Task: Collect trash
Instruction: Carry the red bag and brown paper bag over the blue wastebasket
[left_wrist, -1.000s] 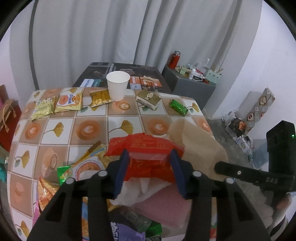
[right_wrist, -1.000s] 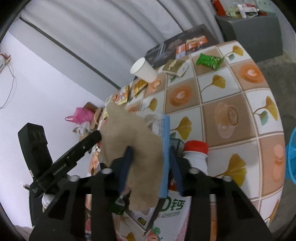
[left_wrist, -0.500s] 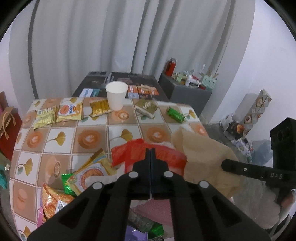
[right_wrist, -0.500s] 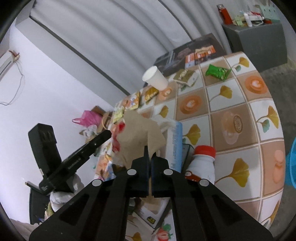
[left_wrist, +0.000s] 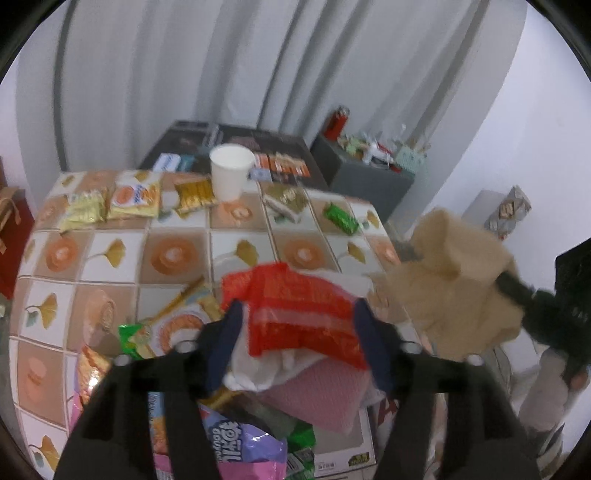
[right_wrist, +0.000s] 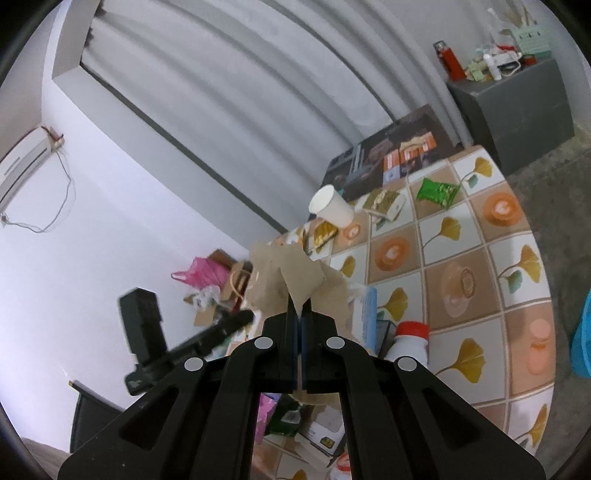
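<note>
Nearest the left wrist camera, the left gripper (left_wrist: 299, 332) stands spread wide, its two blue-padded fingers either side of a crinkled red plastic wrapper (left_wrist: 295, 317) that tops a heap of trash; whether the pads touch the wrapper cannot be told. Under the wrapper lie a white tissue (left_wrist: 258, 369), a pink textured pouch (left_wrist: 325, 395) and a purple snack bag (left_wrist: 236, 439).

Only the right wrist view shows the right gripper (right_wrist: 298, 314) pinched tight on a crumpled brown paper bag (right_wrist: 288, 273), lifted clear of the table. From the left view that same bag (left_wrist: 458, 288) hangs blurred at the right, blocking the table's far right corner. The right view alone also reveals one white plastic bottle with a red cap (right_wrist: 410, 339) and a blue-and-white carton (right_wrist: 365, 314) beside the heap.

Farther across the tiled ginkgo-patterned tablecloth (left_wrist: 173, 254) sit one white paper cup (left_wrist: 231, 175), one green snack packet (left_wrist: 341, 219), one gold-and-white wrapped cake (left_wrist: 286, 199), one gold foil packet (left_wrist: 194, 194) and two yellow snack bags (left_wrist: 110, 199) side by side. Behind stands a dark grey cabinet (left_wrist: 365, 184) with a red bottle (left_wrist: 338, 122).
</note>
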